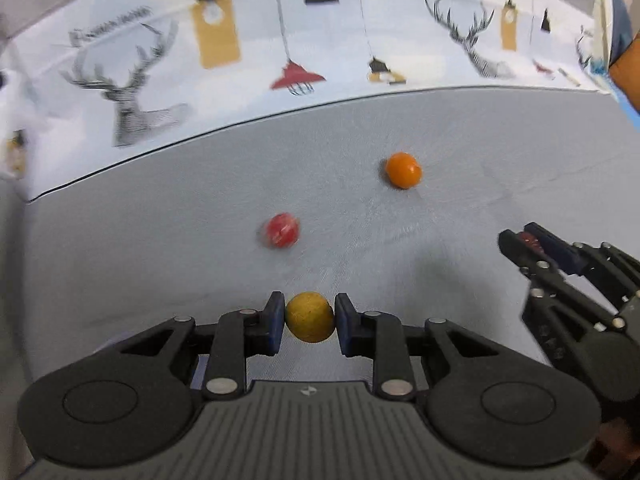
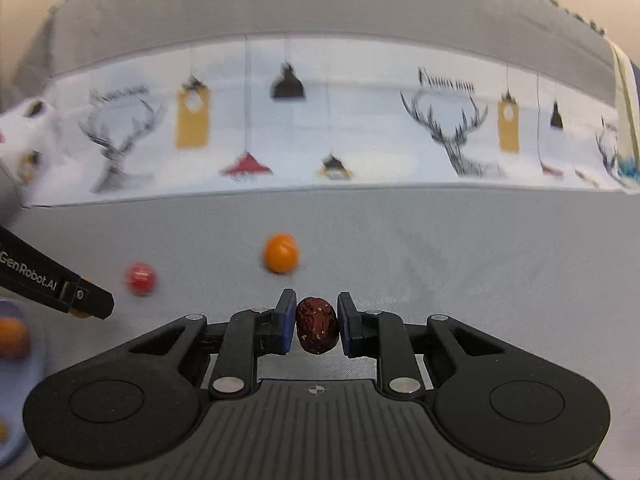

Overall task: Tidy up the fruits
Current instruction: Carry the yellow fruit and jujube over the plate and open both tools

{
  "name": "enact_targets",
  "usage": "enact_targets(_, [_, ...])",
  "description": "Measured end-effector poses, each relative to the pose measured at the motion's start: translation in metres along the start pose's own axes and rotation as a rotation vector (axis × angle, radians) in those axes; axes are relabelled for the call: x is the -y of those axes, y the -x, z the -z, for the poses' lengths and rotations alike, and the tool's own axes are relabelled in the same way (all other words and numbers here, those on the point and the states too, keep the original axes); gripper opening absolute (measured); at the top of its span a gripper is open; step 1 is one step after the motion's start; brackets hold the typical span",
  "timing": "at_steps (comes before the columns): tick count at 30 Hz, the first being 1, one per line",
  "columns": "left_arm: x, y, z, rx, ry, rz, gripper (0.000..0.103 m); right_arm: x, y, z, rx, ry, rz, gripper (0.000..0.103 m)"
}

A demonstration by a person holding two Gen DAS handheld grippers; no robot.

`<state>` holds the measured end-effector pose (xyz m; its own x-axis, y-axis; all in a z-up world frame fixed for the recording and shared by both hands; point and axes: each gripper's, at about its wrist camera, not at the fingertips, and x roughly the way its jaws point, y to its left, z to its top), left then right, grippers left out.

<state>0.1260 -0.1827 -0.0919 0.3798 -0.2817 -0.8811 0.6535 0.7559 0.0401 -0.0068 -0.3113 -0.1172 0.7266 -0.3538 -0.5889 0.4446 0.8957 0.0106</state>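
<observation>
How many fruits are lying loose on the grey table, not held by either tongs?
2: a small round red fruit left of centre, a round orange fruit farther back right. Others may sit outside view.

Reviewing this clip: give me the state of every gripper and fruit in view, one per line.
left gripper: shut on the yellow fruit.
right gripper: shut on the dark red date.
orange fruit: loose on the grey table, untouched.
red fruit: loose on the table, blurred.
blue tray: holds an orange piece.

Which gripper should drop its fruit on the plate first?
Probably left. The left gripper, clamping the yellow fruit, sits nearer the blue plate than the right gripper holding the date.
</observation>
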Motion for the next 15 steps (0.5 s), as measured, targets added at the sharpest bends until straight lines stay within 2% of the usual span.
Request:
enact_targets(4, [-0.017,0.062,0.039,0.020,0.038,-0.028,0.029,-0.020,0.064,-0.005,-0.001,-0.015,-0.092,0.023])
enact_targets(9, [-0.048,0.128,0.090,0.036,0.111,-0.076,0.029,-0.062,0.128,-0.001,-0.051,-0.025,-0.238,0.023])
enact_targets(15, [-0.085,0.185,0.152,0.059,0.201,-0.130,0.029,-0.115,0.189,0.021,-0.108,0.060,-0.397,0.023])
